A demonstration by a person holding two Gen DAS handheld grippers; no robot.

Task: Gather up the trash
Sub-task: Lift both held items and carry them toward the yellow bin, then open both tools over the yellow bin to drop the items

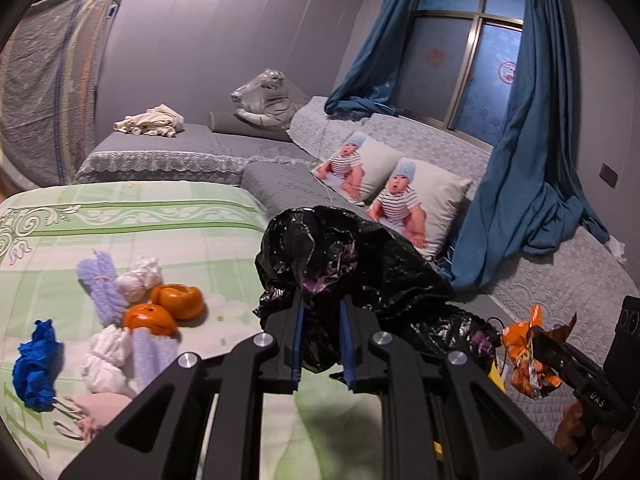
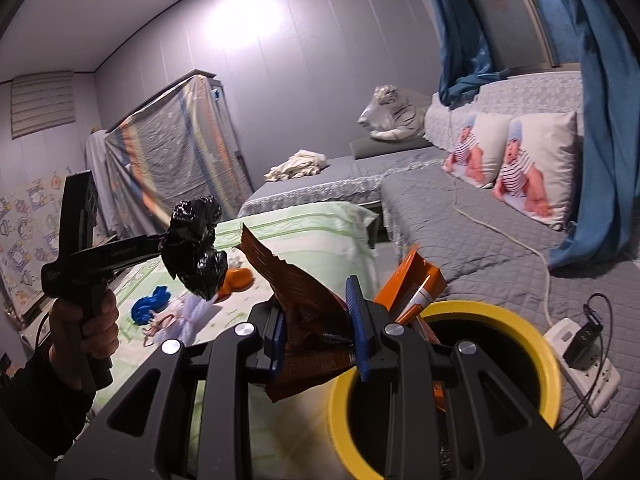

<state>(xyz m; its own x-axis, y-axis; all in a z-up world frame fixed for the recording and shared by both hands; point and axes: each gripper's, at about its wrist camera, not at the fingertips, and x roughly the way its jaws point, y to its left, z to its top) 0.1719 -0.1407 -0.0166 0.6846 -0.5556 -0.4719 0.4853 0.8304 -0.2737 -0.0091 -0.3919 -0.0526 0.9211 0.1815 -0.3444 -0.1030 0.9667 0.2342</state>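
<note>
My left gripper (image 1: 322,312) is shut on a crumpled black plastic bag (image 1: 352,264), held in the air above the green bedspread (image 1: 168,220); it also shows in the right wrist view (image 2: 194,248). My right gripper (image 2: 316,320) is shut on an orange-brown snack wrapper (image 2: 296,292), held over the rim of the yellow bin (image 2: 536,344). The same wrapper shows in the left wrist view (image 1: 524,356). An orange carton (image 2: 412,284) sticks out of the bin.
On the bedspread lie two orange peels (image 1: 168,308), a crumpled blue piece (image 1: 36,360), lilac and white wads (image 1: 108,292) and pink scissors (image 1: 84,420). Grey sofa (image 2: 460,232) with baby cushions (image 2: 532,164), a white power strip (image 2: 584,368) and cable beside the bin.
</note>
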